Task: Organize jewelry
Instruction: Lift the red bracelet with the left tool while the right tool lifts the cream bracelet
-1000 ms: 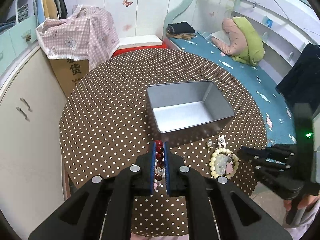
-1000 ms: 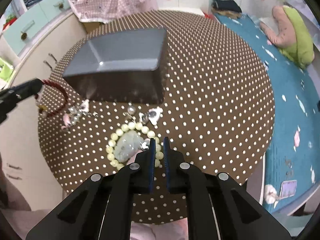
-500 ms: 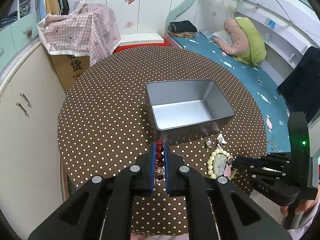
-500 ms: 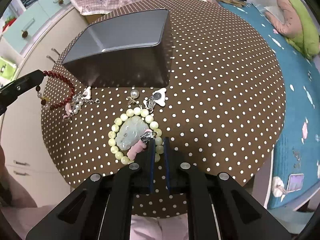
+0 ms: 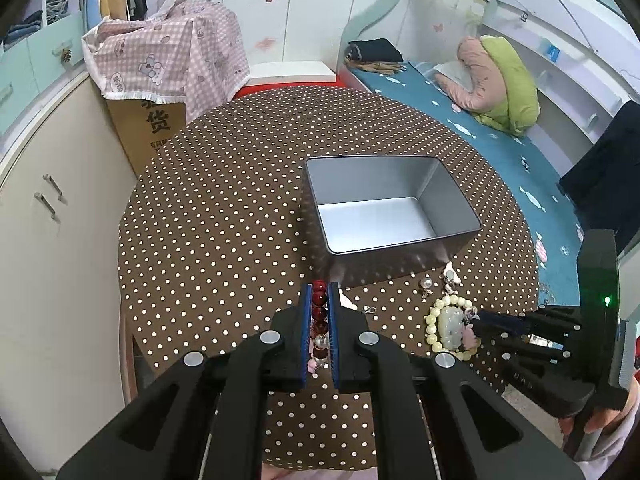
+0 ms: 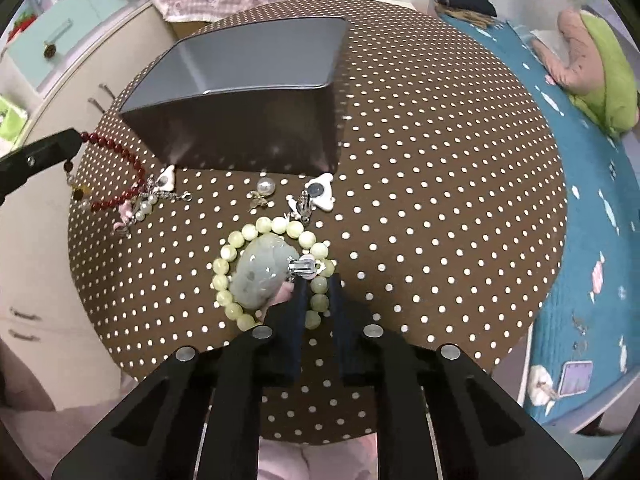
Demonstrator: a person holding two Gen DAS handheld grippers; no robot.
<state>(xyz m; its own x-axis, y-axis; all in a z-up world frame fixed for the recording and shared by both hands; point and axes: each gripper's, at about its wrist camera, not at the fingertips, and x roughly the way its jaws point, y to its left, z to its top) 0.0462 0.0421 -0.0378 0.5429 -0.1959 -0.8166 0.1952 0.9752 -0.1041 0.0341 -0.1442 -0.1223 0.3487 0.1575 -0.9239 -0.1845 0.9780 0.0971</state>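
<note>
My left gripper [image 5: 320,289] is shut on a dark red bead bracelet [image 5: 319,314], whose beads line up between the blue pads. In the right wrist view that red bracelet [image 6: 120,156] hangs from the left gripper [image 6: 76,140] down to the table. A pale green bead bracelet [image 6: 240,240] with a jade pendant [image 6: 260,276] lies near the table's front edge. My right gripper [image 6: 319,283] is shut on the pale green bracelet's right strand. An open grey metal tin [image 5: 456,200] stands just behind the jewellery.
The round table wears a brown polka-dot cloth [image 5: 224,216]. A pearl earring [image 6: 265,186], two white triangular pieces [image 6: 320,196] and a silver clip [image 6: 304,266] lie between tin and bracelet. Cabinets [image 5: 48,240] stand to the left, and a bed [image 5: 500,148] to the right.
My right gripper has edged forward onto the pale bracelet, and its beads now sit between the fingers. The left gripper has stayed put with the red bracelet.
</note>
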